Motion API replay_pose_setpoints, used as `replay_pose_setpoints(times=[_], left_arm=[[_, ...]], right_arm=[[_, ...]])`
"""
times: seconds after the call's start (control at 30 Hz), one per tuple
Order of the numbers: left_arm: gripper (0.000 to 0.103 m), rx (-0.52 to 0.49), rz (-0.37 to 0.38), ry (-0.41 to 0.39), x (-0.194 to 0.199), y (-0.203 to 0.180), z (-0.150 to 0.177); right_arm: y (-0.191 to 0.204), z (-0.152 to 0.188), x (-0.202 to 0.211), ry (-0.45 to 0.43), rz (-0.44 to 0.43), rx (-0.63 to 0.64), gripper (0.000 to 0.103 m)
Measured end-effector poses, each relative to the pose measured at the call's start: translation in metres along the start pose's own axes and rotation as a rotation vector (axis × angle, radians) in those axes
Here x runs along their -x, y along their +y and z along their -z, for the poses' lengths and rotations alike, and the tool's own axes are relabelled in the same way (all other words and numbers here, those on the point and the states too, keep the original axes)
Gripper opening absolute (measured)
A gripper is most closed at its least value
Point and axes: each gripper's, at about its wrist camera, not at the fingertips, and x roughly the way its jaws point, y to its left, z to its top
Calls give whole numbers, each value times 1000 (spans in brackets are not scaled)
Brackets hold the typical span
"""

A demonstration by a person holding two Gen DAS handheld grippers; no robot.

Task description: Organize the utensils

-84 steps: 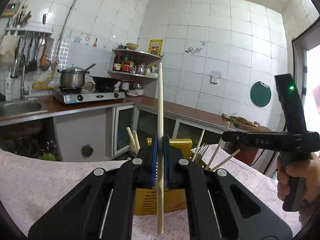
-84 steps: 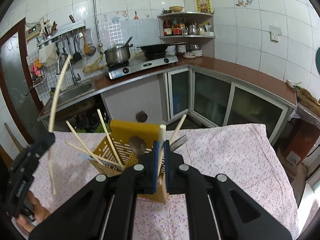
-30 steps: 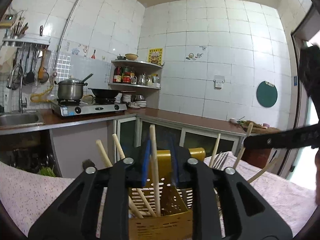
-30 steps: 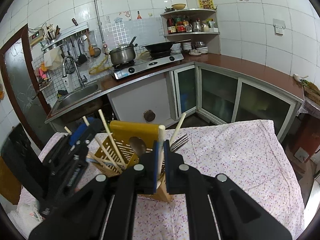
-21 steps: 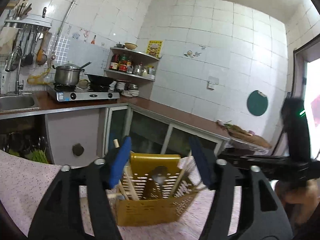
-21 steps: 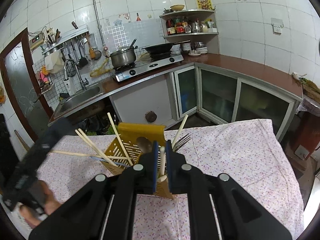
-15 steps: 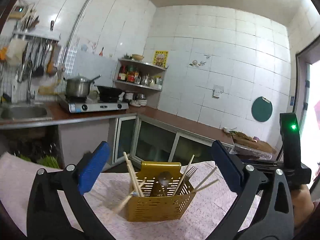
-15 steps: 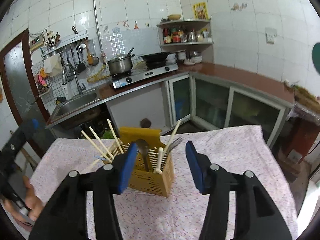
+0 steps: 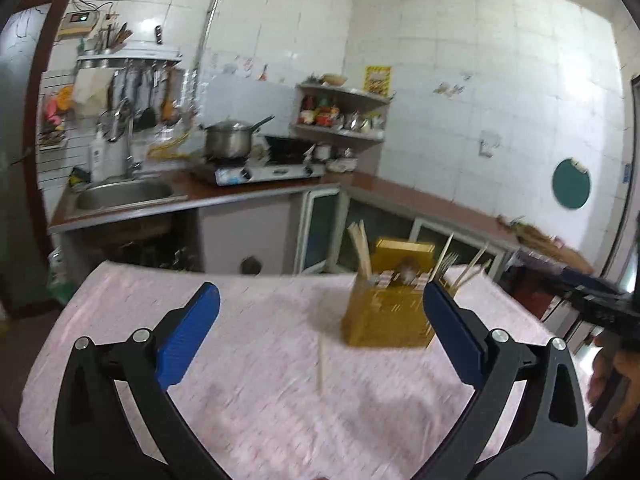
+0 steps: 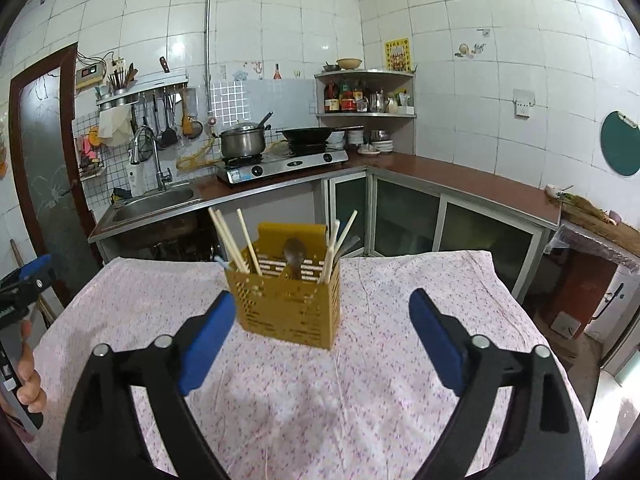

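Left gripper (image 9: 320,316) jaws spread wide, nothing between the blue pads (image 9: 188,334); left wrist view is motion-blurred. Right gripper (image 10: 318,330) also spread wide and holding nothing, pads either side of the view. Yellow perforated utensil holder (image 10: 290,304) stands upright on the table (image 10: 420,292), which is covered by a pink floral cloth, roughly mid-table and beyond both grippers. In the right wrist view the holder sits between the open fingers but farther off, not touching them. Left compartment holds 3 pale chopsticks (image 10: 230,242) leaning left; a dark wooden spoon (image 10: 294,252) sits in the middle against the raised back panel; the right side holds more chopsticks (image 10: 334,250) and a metal fork (image 10: 350,246), leaning right. In the left wrist view the holder (image 9: 386,316) appears right of centre, contents smeared by blur. 1 loose chopstick (image 9: 320,362) shows just left of the holder in that view; cannot tell whether it lies on the cloth or is in the air. Right gripper body and the hand (image 9: 608,380) on it appear at the far right edge of the left view; left gripper and hand (image 10: 28,380) at the left edge of the right view. Behind the table: steel sink (image 10: 156,202), gas stove (image 10: 282,166) with a lidded pot (image 10: 242,140) and a wok (image 10: 306,134), corner shelf (image 10: 366,96) with bottles.
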Motion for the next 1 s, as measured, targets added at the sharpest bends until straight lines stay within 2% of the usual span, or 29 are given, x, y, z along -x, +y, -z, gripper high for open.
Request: replay_pose_setpoints(times=[0.1,0.23,0.4,0.77,1.0], left_arm=[[98,-17,-67,52,7,5,17],[98,-31,-77,58,20,1,37],[98,-24,-72,105,19,3,52],[98,-14,-62,230,-34,2,58],[98,-17,-90,221,-60,1,58]], right_arm=[[8,20,6,-5,1,12,91],[14,35,10,7,-10,1,93],[14,43,11,15,5,3,96],[-14,43,-33,54,57,-71,96],[-21,53,-42,61,71,-87,96]])
